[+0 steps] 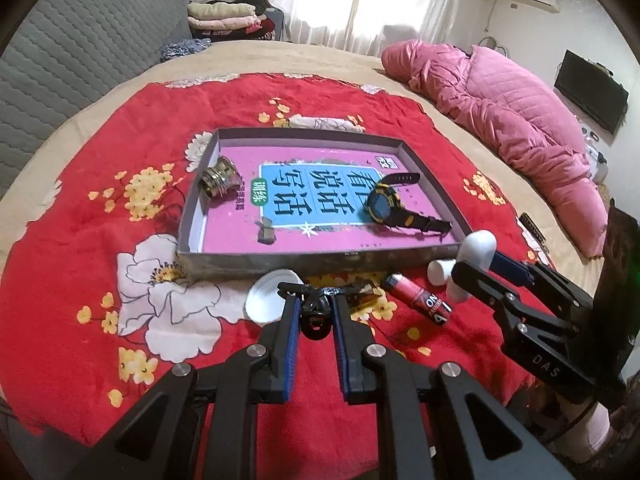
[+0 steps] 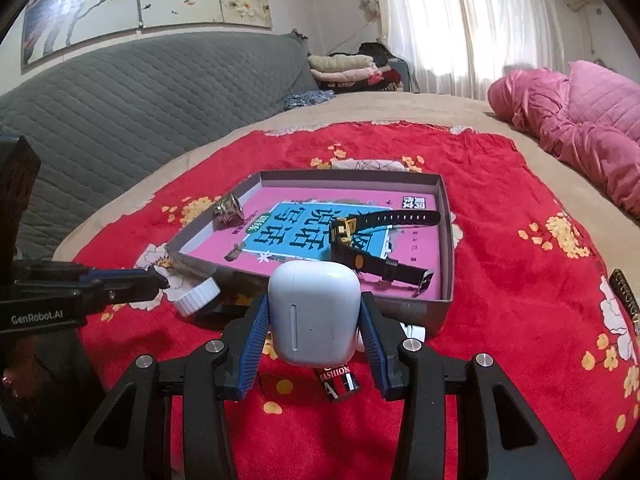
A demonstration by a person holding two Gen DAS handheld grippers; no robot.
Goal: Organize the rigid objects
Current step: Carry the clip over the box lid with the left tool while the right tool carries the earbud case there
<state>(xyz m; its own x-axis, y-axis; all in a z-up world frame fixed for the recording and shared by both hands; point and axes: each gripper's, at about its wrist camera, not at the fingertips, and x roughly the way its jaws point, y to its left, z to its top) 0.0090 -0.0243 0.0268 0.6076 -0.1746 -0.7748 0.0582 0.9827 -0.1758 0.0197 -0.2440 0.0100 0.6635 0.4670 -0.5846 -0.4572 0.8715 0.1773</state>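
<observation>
A shallow grey box (image 1: 280,262) (image 2: 446,240) lies on the red flowered blanket, with a pink book lining its bottom. Inside it are a black and yellow watch (image 1: 384,204) (image 2: 360,248) and a ridged metal fitting (image 1: 218,180) (image 2: 229,208). My left gripper (image 1: 316,292) (image 2: 160,280) is shut on a small black object (image 1: 316,318), just in front of the box's near wall. My right gripper (image 2: 314,300) (image 1: 478,256) is shut on a white earbud case (image 2: 314,316) (image 1: 478,246), held above the blanket near the box's near right corner.
On the blanket in front of the box lie a white round lid (image 1: 266,300) (image 2: 198,296), a pink lighter (image 1: 420,296) (image 2: 338,382), a dark amber piece (image 1: 364,296) and a small white cylinder (image 1: 440,270). A pink quilt (image 1: 520,120) lies to the right, and a grey headboard (image 2: 140,100) stands on the left.
</observation>
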